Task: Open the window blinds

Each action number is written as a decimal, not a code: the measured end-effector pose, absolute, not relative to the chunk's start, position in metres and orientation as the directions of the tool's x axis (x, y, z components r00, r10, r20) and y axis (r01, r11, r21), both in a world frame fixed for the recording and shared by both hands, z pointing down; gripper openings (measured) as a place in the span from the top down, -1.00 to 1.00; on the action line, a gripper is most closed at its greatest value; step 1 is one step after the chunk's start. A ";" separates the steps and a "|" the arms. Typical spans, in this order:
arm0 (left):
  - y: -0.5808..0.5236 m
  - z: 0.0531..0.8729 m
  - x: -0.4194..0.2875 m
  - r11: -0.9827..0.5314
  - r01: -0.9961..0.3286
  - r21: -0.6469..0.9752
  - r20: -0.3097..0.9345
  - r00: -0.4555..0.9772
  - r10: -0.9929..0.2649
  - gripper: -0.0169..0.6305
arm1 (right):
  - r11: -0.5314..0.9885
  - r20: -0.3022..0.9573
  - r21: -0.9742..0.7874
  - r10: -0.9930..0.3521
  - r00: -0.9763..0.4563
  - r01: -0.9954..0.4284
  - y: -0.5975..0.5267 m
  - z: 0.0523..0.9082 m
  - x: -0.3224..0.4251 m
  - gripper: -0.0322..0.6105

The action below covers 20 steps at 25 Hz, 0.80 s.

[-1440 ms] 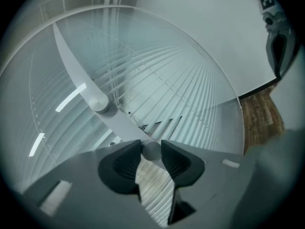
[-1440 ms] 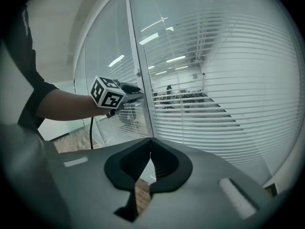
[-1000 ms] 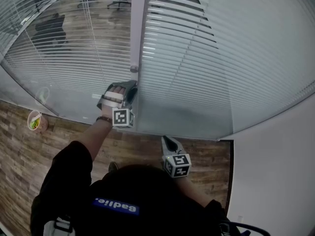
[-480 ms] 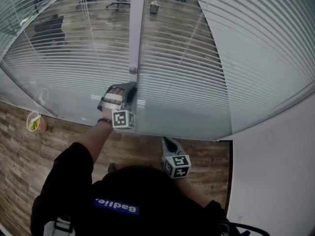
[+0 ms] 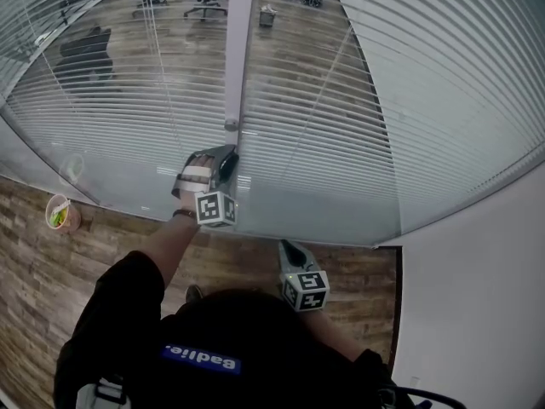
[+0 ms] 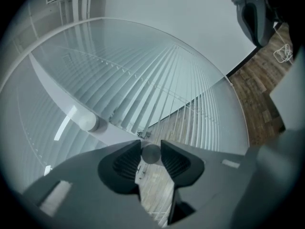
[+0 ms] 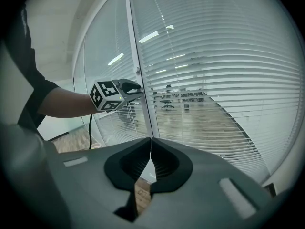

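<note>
In the head view, the thin horizontal slats of the window blinds (image 5: 341,118) are seen behind glass. The left gripper (image 5: 223,162) is held at the pale vertical frame (image 5: 237,58), and the right gripper (image 5: 292,252) is lower, above the wood-grain floor (image 5: 34,254). In the left gripper view, a small round grey knob (image 6: 151,153) is pinched between the ribbed black pads (image 6: 126,163), the jaws having just closed in and eased slightly. In the right gripper view, the jaws are seen pressed together, with nothing held.

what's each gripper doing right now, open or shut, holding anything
Left gripper: jaws have just been closing, now shut on the small round knob.
Right gripper: shut, holding nothing.
</note>
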<state>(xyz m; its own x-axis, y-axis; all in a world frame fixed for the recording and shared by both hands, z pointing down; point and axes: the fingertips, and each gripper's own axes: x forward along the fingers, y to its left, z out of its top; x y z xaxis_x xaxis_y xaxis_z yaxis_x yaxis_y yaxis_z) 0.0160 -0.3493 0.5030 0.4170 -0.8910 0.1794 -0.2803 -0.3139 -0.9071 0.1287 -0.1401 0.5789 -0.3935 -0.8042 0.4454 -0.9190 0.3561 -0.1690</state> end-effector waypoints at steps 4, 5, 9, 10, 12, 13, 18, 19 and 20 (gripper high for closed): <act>-0.342 0.502 0.019 -0.348 -0.314 -0.884 0.185 0.448 -0.874 0.50 | 0.360 0.446 -0.171 -0.802 -0.398 -0.917 -0.139 0.581 0.128 0.84; -0.340 0.501 0.020 -0.344 -0.312 -0.885 0.180 0.453 -0.873 0.49 | 0.363 0.446 -0.175 -0.800 -0.402 -0.915 -0.139 0.581 0.127 0.84; -0.334 0.496 0.015 -0.329 -0.315 -0.890 0.167 0.447 -0.879 0.44 | 0.386 0.432 -0.184 -0.795 -0.427 -0.904 -0.145 0.579 0.119 0.84; -0.333 0.495 0.013 -0.328 -0.318 -0.889 0.166 0.444 -0.881 0.44 | 0.394 0.428 -0.186 -0.792 -0.435 -0.900 -0.146 0.579 0.117 0.84; -0.330 0.494 0.009 -0.325 -0.324 -0.889 0.165 0.435 -0.885 0.44 | 0.408 0.422 -0.191 -0.787 -0.450 -0.893 -0.147 0.579 0.114 0.84; -0.328 0.494 0.008 -0.324 -0.331 -0.886 0.163 0.431 -0.888 0.44 | 0.414 0.419 -0.194 -0.785 -0.457 -0.889 -0.147 0.580 0.112 0.84; -0.313 0.489 -0.006 -0.331 -0.390 -0.860 0.166 0.399 -0.902 0.44 | 0.457 0.402 -0.221 -0.762 -0.507 -0.862 -0.151 0.582 0.100 0.85; -0.308 0.490 -0.011 -0.332 -0.400 -0.854 0.171 0.388 -0.906 0.44 | 0.469 0.399 -0.229 -0.754 -0.522 -0.853 -0.152 0.582 0.096 0.85; -0.302 0.493 -0.015 -0.335 -0.411 -0.848 0.176 0.377 -0.909 0.44 | 0.483 0.395 -0.235 -0.745 -0.537 -0.843 -0.152 0.584 0.092 0.86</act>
<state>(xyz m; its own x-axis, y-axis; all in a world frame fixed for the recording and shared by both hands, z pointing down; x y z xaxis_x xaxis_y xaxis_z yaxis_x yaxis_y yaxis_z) -0.0155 -0.3022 0.4929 0.3771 -0.9092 0.1763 -0.4113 -0.3350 -0.8477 0.0923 -0.1521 0.5837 -0.5370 -0.7454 0.3949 -0.8434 0.4831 -0.2349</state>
